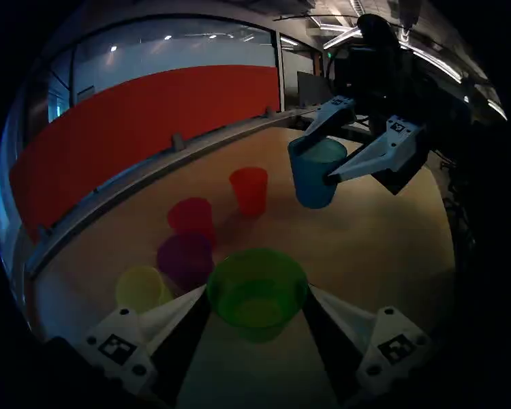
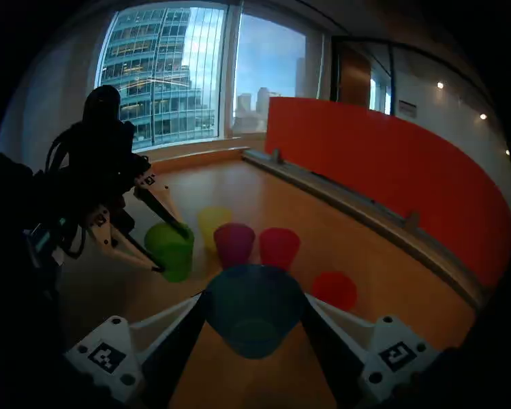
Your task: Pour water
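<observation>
A green cup (image 1: 257, 315) sits between the fingers of my left gripper (image 1: 257, 292), which is shut on its sides; the same cup (image 2: 170, 255) and left gripper (image 2: 172, 251) appear at the left of the right gripper view. My right gripper (image 2: 254, 298) is shut on a blue cup (image 2: 253, 320). In the left gripper view that blue cup (image 1: 315, 178) hangs roughly upright above the table, with the right gripper (image 1: 317, 160) clamped on it, beyond and to the right of the green cup. Whether either cup holds water I cannot tell.
Several cups stand on the wooden table (image 1: 378, 238): orange (image 1: 249, 191), pink (image 1: 191, 217), purple (image 1: 184, 259) and yellow (image 1: 141, 288). A red wall panel (image 1: 146, 123) runs along the table's far edge. A person's dark figure (image 2: 102, 157) stands before the windows (image 2: 180, 75).
</observation>
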